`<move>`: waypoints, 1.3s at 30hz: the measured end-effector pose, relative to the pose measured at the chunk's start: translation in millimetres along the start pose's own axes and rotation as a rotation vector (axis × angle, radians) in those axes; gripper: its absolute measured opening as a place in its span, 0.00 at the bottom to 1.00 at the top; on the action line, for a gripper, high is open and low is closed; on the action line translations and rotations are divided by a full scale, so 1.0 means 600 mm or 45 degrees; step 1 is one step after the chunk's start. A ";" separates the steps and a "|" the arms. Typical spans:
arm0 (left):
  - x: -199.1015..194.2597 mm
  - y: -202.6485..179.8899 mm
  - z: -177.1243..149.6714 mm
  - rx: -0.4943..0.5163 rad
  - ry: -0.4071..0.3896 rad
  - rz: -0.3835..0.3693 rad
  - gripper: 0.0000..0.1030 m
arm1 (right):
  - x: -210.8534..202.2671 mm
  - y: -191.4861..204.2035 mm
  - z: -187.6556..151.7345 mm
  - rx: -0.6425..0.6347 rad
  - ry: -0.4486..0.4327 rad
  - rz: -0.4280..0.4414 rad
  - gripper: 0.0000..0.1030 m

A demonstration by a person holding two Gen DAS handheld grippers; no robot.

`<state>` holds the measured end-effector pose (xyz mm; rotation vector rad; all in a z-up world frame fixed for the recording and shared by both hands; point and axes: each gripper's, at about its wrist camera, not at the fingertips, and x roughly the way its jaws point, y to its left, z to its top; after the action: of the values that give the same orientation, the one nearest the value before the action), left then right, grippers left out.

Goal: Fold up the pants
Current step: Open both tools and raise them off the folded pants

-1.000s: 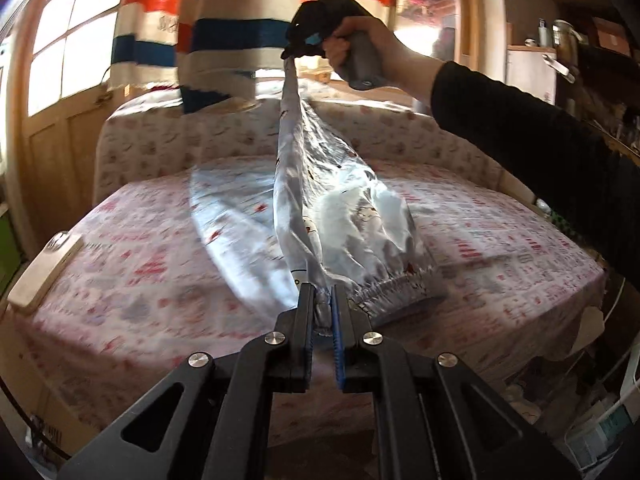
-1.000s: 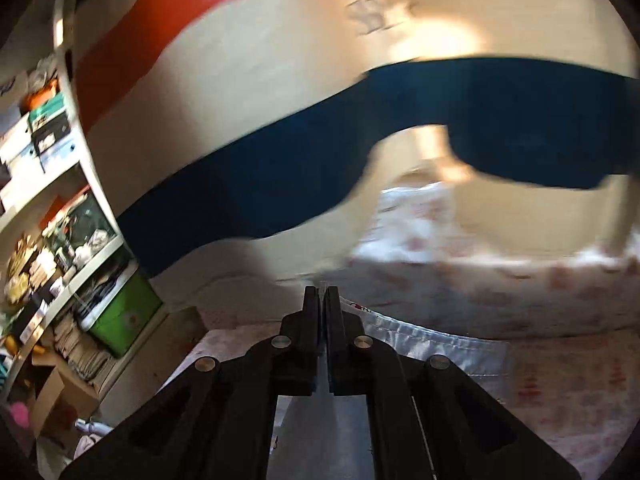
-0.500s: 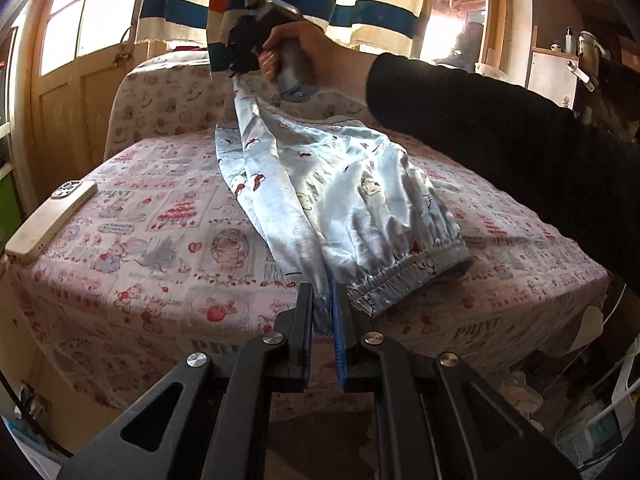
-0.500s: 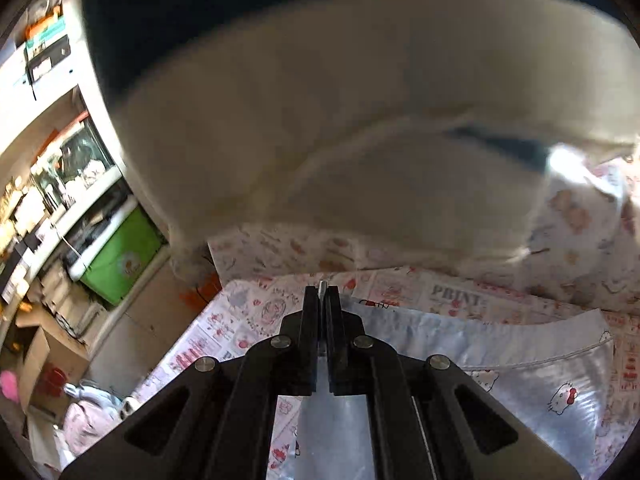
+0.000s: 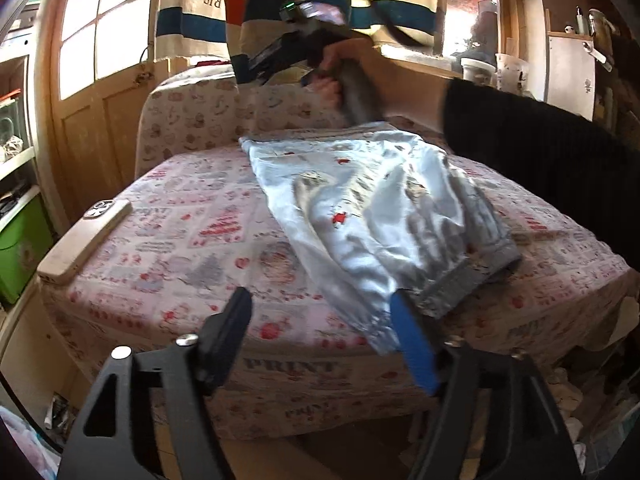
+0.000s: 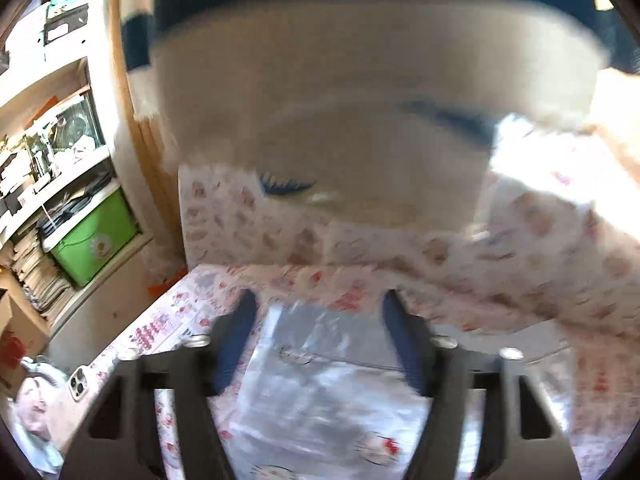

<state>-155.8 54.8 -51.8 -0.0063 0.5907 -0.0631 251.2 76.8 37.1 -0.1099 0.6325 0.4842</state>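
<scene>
The pants lie lengthwise on the patterned table (a phone sits at its left edge). Left gripper gapes wide, holding nothing; right gripper too, hovering over the pants' far end.

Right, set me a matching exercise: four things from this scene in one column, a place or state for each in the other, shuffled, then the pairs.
1. pale blue satin pants
2. left gripper
3. phone in a beige case
4. green plastic bin

A. on a shelf beside the table
B. at the table's left edge
C. open, empty
D. lying flat on the printed tablecloth

Pairs: 1-D, 2-C, 3-B, 4-A
</scene>
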 end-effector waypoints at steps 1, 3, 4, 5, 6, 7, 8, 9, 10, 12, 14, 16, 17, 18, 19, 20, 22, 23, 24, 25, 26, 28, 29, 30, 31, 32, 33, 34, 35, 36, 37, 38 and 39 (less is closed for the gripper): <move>0.001 0.004 0.003 0.000 -0.003 0.006 0.76 | -0.016 -0.005 0.000 -0.001 -0.024 -0.009 0.69; 0.000 0.010 0.007 0.007 -0.021 0.037 0.80 | -0.059 -0.020 -0.007 0.013 -0.077 -0.011 0.69; -0.001 0.014 0.009 0.009 -0.036 0.053 0.83 | -0.080 -0.025 -0.011 0.019 -0.101 -0.016 0.69; -0.002 0.017 0.012 0.009 -0.052 0.066 0.87 | -0.104 -0.034 -0.016 0.024 -0.133 -0.026 0.71; -0.002 0.021 0.016 0.007 -0.067 0.074 0.89 | -0.134 -0.042 -0.026 0.025 -0.179 -0.046 0.75; -0.003 0.025 0.020 0.001 -0.085 0.079 0.92 | -0.161 -0.048 -0.037 0.022 -0.217 -0.066 0.76; -0.004 0.028 0.024 -0.010 -0.099 0.081 0.94 | -0.183 -0.052 -0.043 0.022 -0.248 -0.071 0.81; -0.005 0.032 0.029 -0.023 -0.115 0.080 0.95 | -0.217 -0.061 -0.060 0.028 -0.303 -0.071 0.83; -0.006 0.036 0.034 -0.035 -0.132 0.081 0.96 | -0.243 -0.068 -0.072 0.029 -0.331 -0.079 0.83; -0.009 0.042 0.041 -0.051 -0.183 0.095 0.99 | -0.291 -0.081 -0.100 0.040 -0.382 -0.107 0.84; -0.010 0.040 0.050 -0.041 -0.214 0.119 1.00 | -0.341 -0.092 -0.130 0.067 -0.429 -0.144 0.88; -0.010 0.038 0.059 -0.009 -0.239 0.144 1.00 | -0.391 -0.099 -0.161 0.073 -0.477 -0.210 0.93; -0.011 0.035 0.062 0.004 -0.254 0.157 1.00 | -0.413 -0.102 -0.177 0.071 -0.505 -0.222 1.00; -0.012 0.033 0.066 0.020 -0.274 0.179 1.00 | -0.436 -0.104 -0.195 0.074 -0.540 -0.230 0.99; -0.013 0.031 0.070 0.027 -0.290 0.193 1.00 | -0.458 -0.106 -0.215 0.080 -0.567 -0.258 0.99; -0.015 0.030 0.072 0.029 -0.302 0.198 1.00 | -0.477 -0.107 -0.234 0.088 -0.578 -0.293 1.00; -0.017 0.031 0.075 0.018 -0.323 0.189 1.00 | -0.504 -0.109 -0.266 0.105 -0.583 -0.326 1.00; -0.018 0.031 0.074 0.013 -0.328 0.185 1.00 | -0.505 -0.113 -0.275 0.111 -0.580 -0.336 1.00; -0.017 0.030 0.073 0.019 -0.340 0.183 1.00 | -0.516 -0.113 -0.295 0.125 -0.581 -0.356 1.00; -0.019 0.028 0.069 0.041 -0.357 0.186 1.00 | -0.524 -0.114 -0.309 0.134 -0.585 -0.370 1.00; -0.020 0.026 0.063 0.075 -0.386 0.212 1.00 | -0.532 -0.113 -0.329 0.141 -0.590 -0.401 1.00; -0.021 0.022 0.055 0.092 -0.413 0.293 1.00 | -0.543 -0.113 -0.362 0.160 -0.597 -0.455 1.00; -0.020 0.022 0.051 0.082 -0.415 0.306 1.00 | -0.545 -0.114 -0.379 0.183 -0.597 -0.476 1.00; -0.020 0.023 0.047 0.066 -0.412 0.289 1.00 | -0.547 -0.117 -0.396 0.213 -0.594 -0.492 0.99; -0.020 0.024 0.044 0.054 -0.405 0.259 1.00 | -0.548 -0.121 -0.417 0.259 -0.581 -0.506 1.00; -0.019 0.024 0.041 0.046 -0.395 0.222 1.00 | -0.548 -0.124 -0.430 0.284 -0.572 -0.505 1.00; -0.020 0.023 0.039 0.042 -0.388 0.204 1.00 | -0.547 -0.128 -0.442 0.314 -0.562 -0.498 1.00; -0.021 0.021 0.038 0.041 -0.387 0.201 1.00 | -0.548 -0.131 -0.455 0.345 -0.551 -0.489 1.00; -0.022 0.020 0.035 0.041 -0.389 0.209 1.00 | -0.547 -0.134 -0.467 0.371 -0.537 -0.480 1.00; -0.022 0.018 0.033 0.043 -0.392 0.219 1.00 | -0.547 -0.137 -0.479 0.389 -0.514 -0.474 0.99; -0.022 0.017 0.031 0.045 -0.391 0.226 1.00 | -0.546 -0.139 -0.490 0.407 -0.495 -0.466 0.99; -0.021 0.016 0.029 0.046 -0.384 0.229 1.00 | -0.546 -0.140 -0.495 0.418 -0.486 -0.455 0.99; -0.018 0.015 0.028 0.046 -0.371 0.227 1.00 | -0.545 -0.140 -0.507 0.430 -0.470 -0.437 0.99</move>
<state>-154.8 64.5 -32.2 0.0708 0.2970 0.0990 -102.7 -202.6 -18.2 0.1866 0.3147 0.0562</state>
